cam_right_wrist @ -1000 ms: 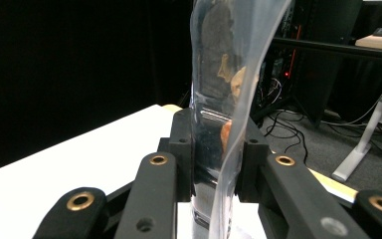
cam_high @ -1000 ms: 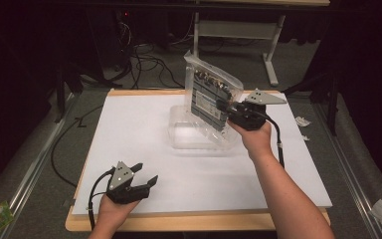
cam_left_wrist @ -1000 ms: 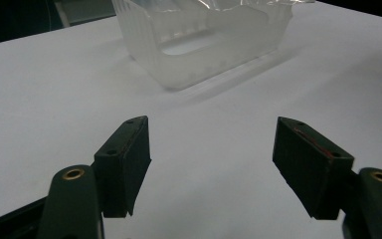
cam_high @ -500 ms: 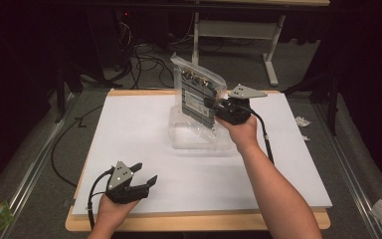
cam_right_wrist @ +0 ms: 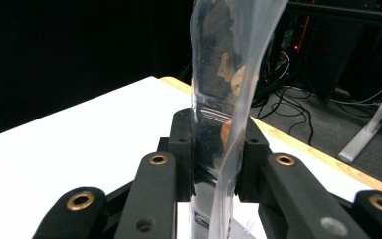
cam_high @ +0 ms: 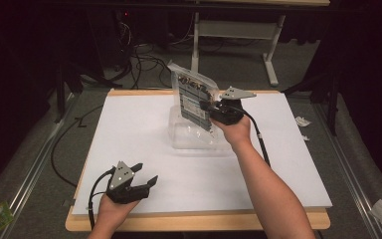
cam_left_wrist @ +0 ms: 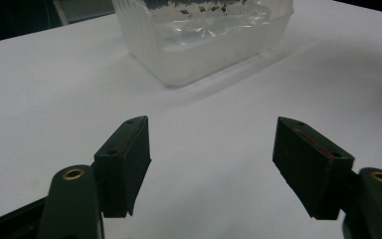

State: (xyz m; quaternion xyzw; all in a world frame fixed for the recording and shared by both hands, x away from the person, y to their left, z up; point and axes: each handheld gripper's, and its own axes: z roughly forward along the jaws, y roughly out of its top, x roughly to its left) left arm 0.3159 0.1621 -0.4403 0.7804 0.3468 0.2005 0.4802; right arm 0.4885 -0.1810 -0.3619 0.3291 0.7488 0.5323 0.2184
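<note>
Right gripper (cam_high: 210, 107), up toward one o'clock of the white table top (cam_high: 129, 129) in the high view, has its jaws clamped on a clear plastic bag (cam_high: 193, 97) with dark, flat contents, and holds it upright above a clear plastic container (cam_high: 195, 135). Seen from the right gripper view, the right gripper (cam_right_wrist: 215, 149) pinches the bag (cam_right_wrist: 229, 74) edge-on, the film rising straight up between the two black jaws and bending slightly at the top. The bag's lower edge in the high view reaches down to the container's open top; whether it touches the container cannot be told. The container sits on the white surface just past the centre, at about twelve o'clock, directly below and to the nine o'clock side of the right hand (cam_high: 234, 130). Left gripper (cam_high: 144, 174) rests low at seven o'clock near the front edge of the table, well apart from the container, held by the left hand (cam_high: 113, 209), its cable looping off the table's near-left side. From the left gripper view, the left gripper (cam_left_wrist: 211, 149) has its jaws spread wide with nothing between them, bare white surface beneath, and the container (cam_left_wrist: 199, 47) stands ahead at twelve o'clock, crinkled clear film showing inside it.
</note>
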